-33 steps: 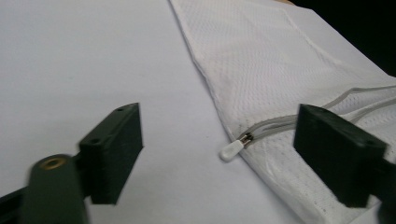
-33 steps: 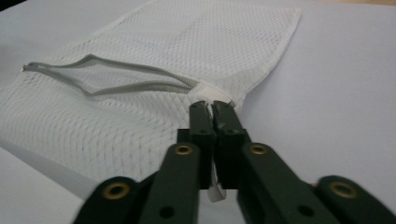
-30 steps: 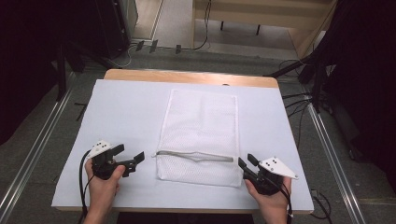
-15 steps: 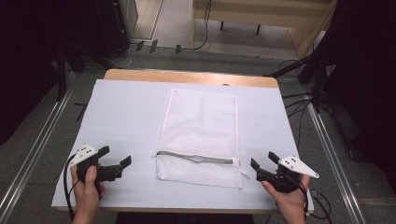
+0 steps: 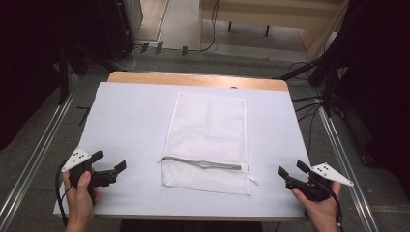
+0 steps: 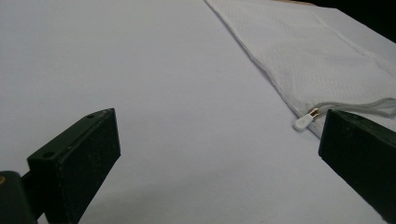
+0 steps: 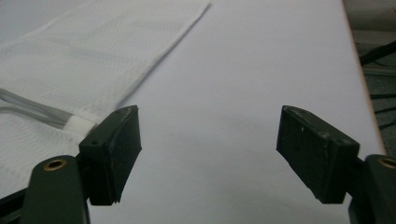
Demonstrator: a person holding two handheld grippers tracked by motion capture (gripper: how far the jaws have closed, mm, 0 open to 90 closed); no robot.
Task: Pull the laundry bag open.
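A white mesh laundry bag (image 5: 208,142) lies flat at the middle of the worktop (image 5: 130,116), which is covered by a pale sheet; its long axis runs away from the person. A grey zipper (image 5: 203,164) crosses the bag near its nearer end, partly undone and slightly wavy. In the left gripper view the white zipper pull (image 6: 304,121) rests on the sheet at the bag's edge, just beside the right-hand jaw.

The left tongs (image 5: 110,172), held in the left hand (image 5: 80,193) near the worktop's front left corner, point toward the bag and stand well apart from it; their jaws are spread, with bare sheet between them. The right tongs (image 5: 290,173), held in the right hand (image 5: 316,205) near the front right corner, likewise point toward the bag without touching it. Their jaws have just been opening and now stand wide, nothing between them. In the right gripper view the bag's zippered end (image 7: 56,116) lies beyond the left-hand jaw.
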